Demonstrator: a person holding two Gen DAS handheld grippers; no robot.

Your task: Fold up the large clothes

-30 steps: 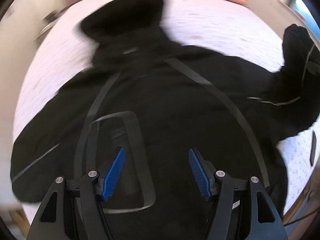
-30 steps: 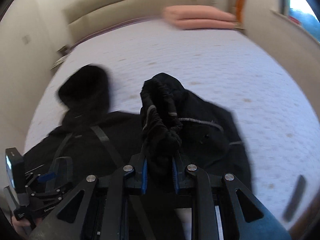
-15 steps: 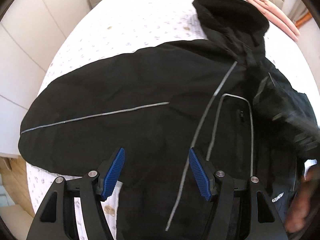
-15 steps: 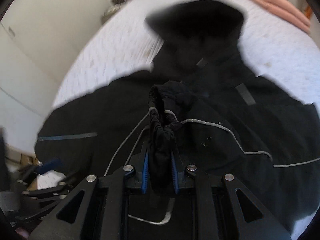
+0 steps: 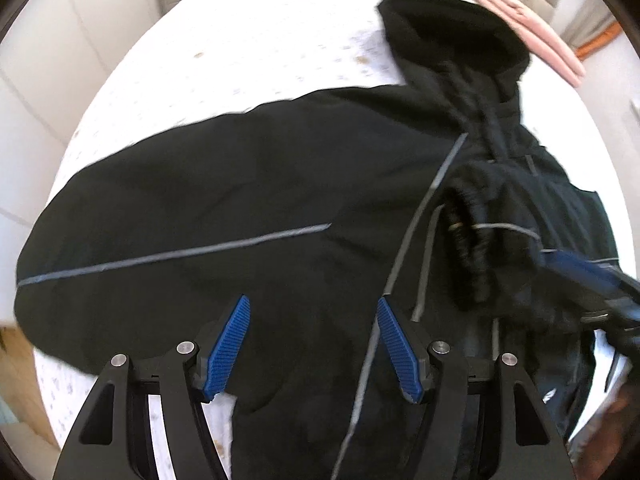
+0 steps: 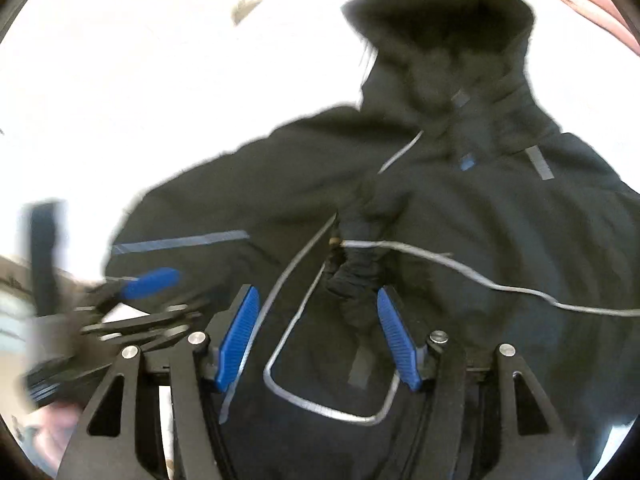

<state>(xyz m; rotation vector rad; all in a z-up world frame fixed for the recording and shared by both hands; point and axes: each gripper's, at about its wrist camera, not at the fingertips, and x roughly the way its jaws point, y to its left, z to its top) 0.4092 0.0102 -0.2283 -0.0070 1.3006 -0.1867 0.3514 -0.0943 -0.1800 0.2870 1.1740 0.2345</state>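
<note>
Jacket [image 5: 248,184], black and hooded, is spread on the bed [image 5: 248,40], its right sleeve cuff [image 6: 356,280] laid inward at twelve o'clock of the spread, empty right gripper [image 6: 318,334], while the left gripper [image 5: 314,344] is held spread above, presumably for the opposite sleeve.

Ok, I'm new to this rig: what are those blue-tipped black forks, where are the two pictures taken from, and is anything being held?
Each fork is a handheld two-finger gripper with a fisheye camera looking along its blue-padded jaws. One picture is from the left gripper, the other from the right gripper. Both pairs of jaws stand open and grip nothing. On the white patterned bedspread lies a black hooded jacket with grey reflective piping. One sleeve's gathered black cuff lies folded over the jacket's body, between the right jaws, with a gap either side. Folded pink bedding sits at the far edge.
</note>
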